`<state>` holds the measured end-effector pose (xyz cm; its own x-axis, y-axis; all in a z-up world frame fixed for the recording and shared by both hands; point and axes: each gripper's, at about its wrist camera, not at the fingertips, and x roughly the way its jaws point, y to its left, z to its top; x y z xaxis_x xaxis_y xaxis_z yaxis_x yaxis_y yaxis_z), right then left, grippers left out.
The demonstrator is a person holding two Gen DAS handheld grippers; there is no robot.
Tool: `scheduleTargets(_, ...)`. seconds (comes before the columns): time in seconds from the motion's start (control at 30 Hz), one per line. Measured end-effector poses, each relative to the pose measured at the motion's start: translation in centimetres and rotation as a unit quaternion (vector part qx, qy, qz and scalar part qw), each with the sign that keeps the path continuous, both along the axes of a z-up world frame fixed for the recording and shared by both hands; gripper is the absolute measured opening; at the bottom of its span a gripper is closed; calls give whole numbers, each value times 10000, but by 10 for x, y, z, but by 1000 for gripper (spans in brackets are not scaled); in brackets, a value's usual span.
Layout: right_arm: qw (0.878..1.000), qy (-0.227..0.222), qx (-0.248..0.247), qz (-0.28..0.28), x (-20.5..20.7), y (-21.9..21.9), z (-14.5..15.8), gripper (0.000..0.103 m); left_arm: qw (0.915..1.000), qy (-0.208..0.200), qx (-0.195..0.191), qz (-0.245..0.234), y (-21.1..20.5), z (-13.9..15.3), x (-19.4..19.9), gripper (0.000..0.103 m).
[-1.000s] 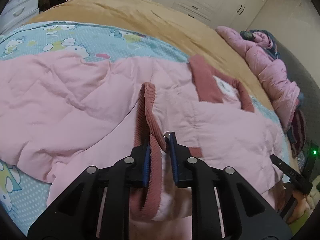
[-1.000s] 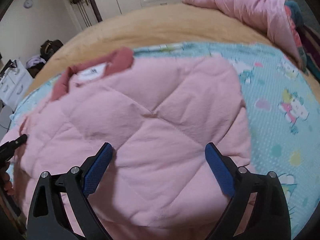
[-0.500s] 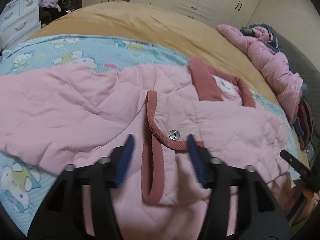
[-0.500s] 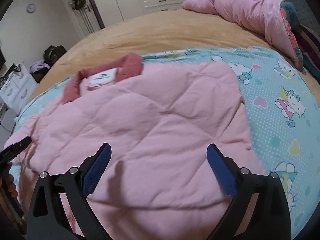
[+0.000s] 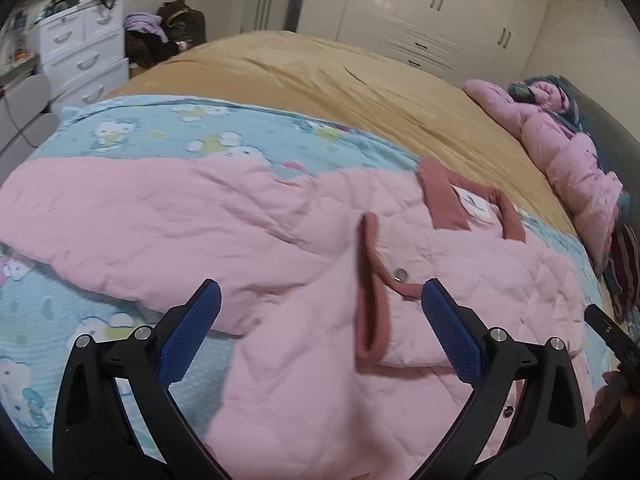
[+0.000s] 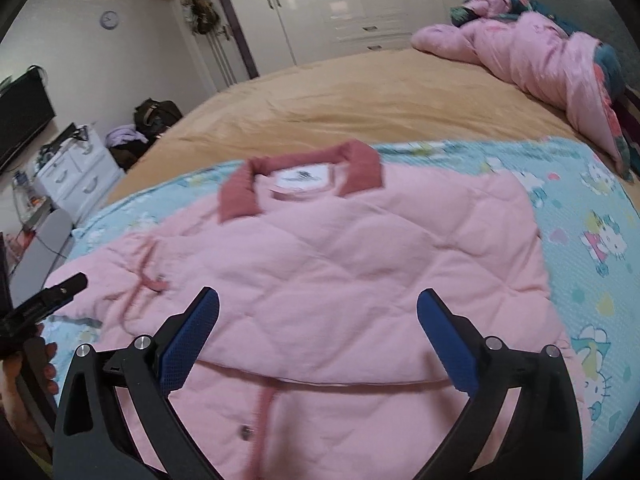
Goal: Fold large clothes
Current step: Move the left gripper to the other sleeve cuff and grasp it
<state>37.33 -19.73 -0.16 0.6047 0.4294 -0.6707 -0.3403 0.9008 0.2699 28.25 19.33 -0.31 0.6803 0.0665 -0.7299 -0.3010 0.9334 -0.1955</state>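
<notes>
Broadly, the bed [image 5: 320,68] fills both views, its tan cover stretching far ahead of both tools and a blue cartoon-print sheet [image 6: 592,216] spread over the near part. On that sheet, directly ahead of and below each tool, lies the pink quilted jacket [image 6: 360,264], collar [image 6: 360,160] at the far end and hem toward the person, so its long axis runs away from the fingers. One side is already turned over the body; in the left wrist view a sleeve [image 5: 120,216] runs out to the left, and its dark-pink ribbed cuff [image 5: 370,280] lies on the body between the blue pads.

Neither tool holds anything: the left hand-held gripper [image 5: 320,320] hovers with its jaws wide apart above the cuff, and the right hand-held gripper [image 6: 318,320] hovers equally wide apart above the folded panel's near edge. The left one looks nearer the sleeve, which probably wants folding in next.

Open sheet lies right of the jacket, and a heaped pink duvet [image 6: 540,48] sits well apart at the far right.
</notes>
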Motion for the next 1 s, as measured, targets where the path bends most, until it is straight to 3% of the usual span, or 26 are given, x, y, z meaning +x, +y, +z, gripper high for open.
scheduleTargets(0.47,9968,-70,33,795,-18,102,18,99,9935,119,-178,1120,86,1,-25,94)
scheduleTargets(1.0,9823,-95,-32,1872,-36,232,21,99,9646,167,-372,2606,200,-11,-69,94)
